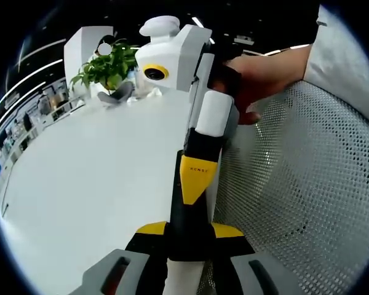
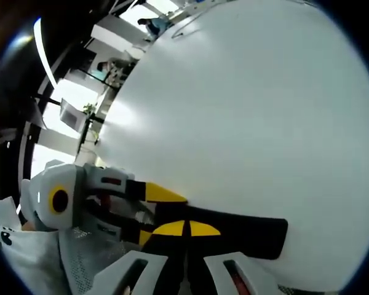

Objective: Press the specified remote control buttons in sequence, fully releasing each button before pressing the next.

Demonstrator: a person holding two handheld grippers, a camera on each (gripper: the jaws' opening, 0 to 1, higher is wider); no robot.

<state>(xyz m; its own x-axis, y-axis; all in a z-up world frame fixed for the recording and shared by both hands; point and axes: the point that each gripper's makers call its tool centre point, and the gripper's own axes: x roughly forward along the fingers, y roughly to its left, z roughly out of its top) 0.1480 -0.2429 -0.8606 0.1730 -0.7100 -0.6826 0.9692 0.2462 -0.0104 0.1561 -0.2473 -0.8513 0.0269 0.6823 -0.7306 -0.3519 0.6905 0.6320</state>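
A black remote control [image 1: 184, 216] runs lengthwise between my left gripper's [image 1: 189, 231] yellow-tipped jaws, which are shut on it above the white table [image 1: 98, 178]. My right gripper [image 1: 190, 195], held by a hand [image 1: 264, 80], comes down from above with its jaws together, and its yellow tips rest on the remote's face. In the right gripper view the remote [image 2: 249, 233] lies crosswise. My right gripper [image 2: 186, 228] is shut against it, and my left gripper [image 2: 154, 215] clamps its left end. The buttons are hidden.
A white perforated chair back [image 1: 295, 184] stands to the right of the table. At the table's far end are a potted plant [image 1: 107, 64] and a grey object [image 1: 118, 95]. A person's sleeve [image 1: 350, 61] is at the upper right. Shelves line the far left.
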